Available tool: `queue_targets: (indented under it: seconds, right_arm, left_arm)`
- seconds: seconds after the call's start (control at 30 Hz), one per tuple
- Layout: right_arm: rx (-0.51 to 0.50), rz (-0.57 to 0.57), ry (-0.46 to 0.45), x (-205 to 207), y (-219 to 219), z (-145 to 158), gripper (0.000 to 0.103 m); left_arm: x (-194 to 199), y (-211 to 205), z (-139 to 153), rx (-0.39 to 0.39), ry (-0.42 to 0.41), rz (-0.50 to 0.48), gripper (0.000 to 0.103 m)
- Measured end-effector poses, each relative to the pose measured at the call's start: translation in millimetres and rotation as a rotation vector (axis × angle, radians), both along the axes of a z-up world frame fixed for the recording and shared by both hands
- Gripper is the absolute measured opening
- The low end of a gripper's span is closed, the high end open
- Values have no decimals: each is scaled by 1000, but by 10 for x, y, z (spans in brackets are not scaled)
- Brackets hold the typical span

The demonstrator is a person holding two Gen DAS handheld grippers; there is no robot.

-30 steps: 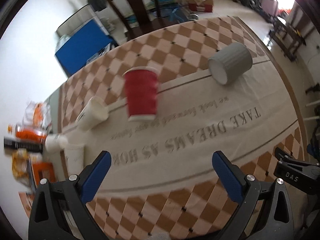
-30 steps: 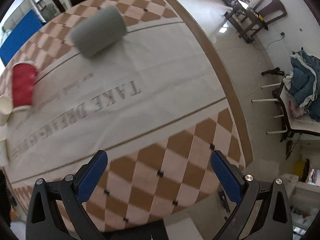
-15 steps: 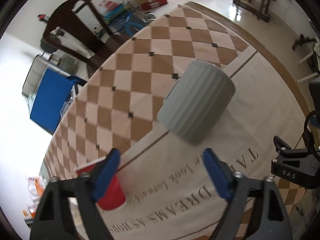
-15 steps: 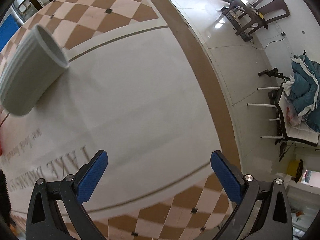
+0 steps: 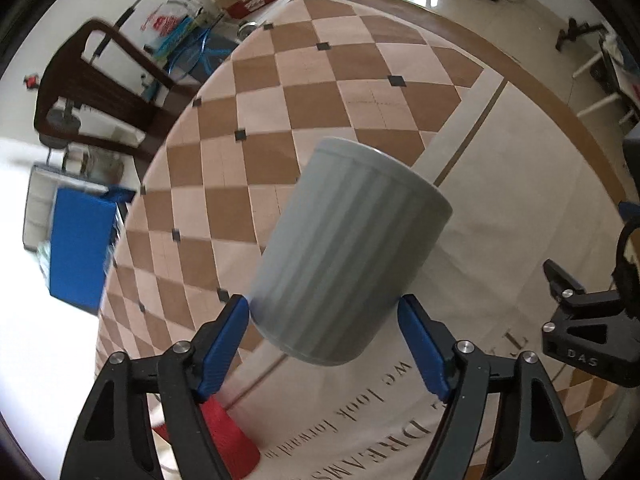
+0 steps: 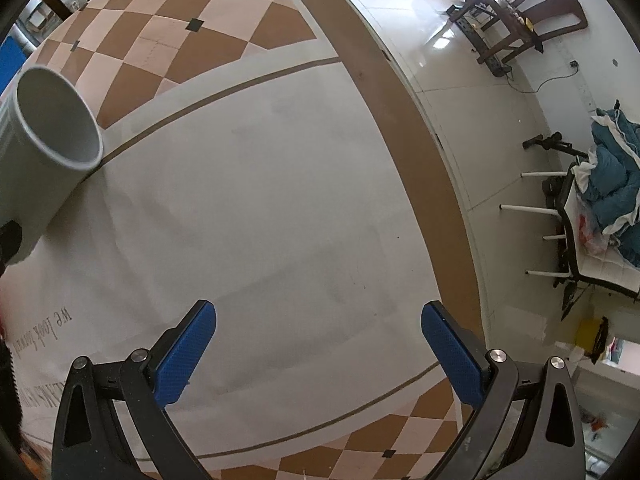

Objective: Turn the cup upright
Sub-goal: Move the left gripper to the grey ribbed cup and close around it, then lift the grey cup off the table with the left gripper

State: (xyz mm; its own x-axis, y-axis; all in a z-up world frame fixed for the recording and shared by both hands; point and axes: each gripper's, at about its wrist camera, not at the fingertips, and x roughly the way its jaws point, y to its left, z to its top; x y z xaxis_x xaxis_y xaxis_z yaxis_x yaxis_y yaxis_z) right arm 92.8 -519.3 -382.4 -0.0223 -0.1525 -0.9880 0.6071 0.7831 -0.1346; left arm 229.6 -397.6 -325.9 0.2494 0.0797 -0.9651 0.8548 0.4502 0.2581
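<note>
Between my left gripper's [image 5: 324,320] spread blue pads [image 5: 224,350] lies the grey ribbed cup [image 5: 344,256], on its side on the printed tablecloth [image 5: 520,216], base toward me; I cannot tell whether the pads touch it. A red cup [image 5: 228,440] sits low behind the left finger.

From the right wrist, my right gripper [image 6: 318,352] hangs wide apart over bare cloth [image 6: 280,208], holding nothing, with the grey cup's [image 6: 48,148] open mouth at the far left.

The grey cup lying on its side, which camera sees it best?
The left wrist view. The grey cup fills the middle there, its whole ribbed side showing, lying between the open fingers of the left gripper. The right wrist view shows only its open mouth and part of its side at the left edge.
</note>
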Motion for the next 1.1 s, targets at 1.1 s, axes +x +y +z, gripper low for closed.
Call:
queue_targets:
  seconds: [1.1]
  right_arm:
    - [22, -44, 10, -192, -250, -102, 103]
  left_arm:
    - [0, -577, -234, 159, -118, -361, 80]
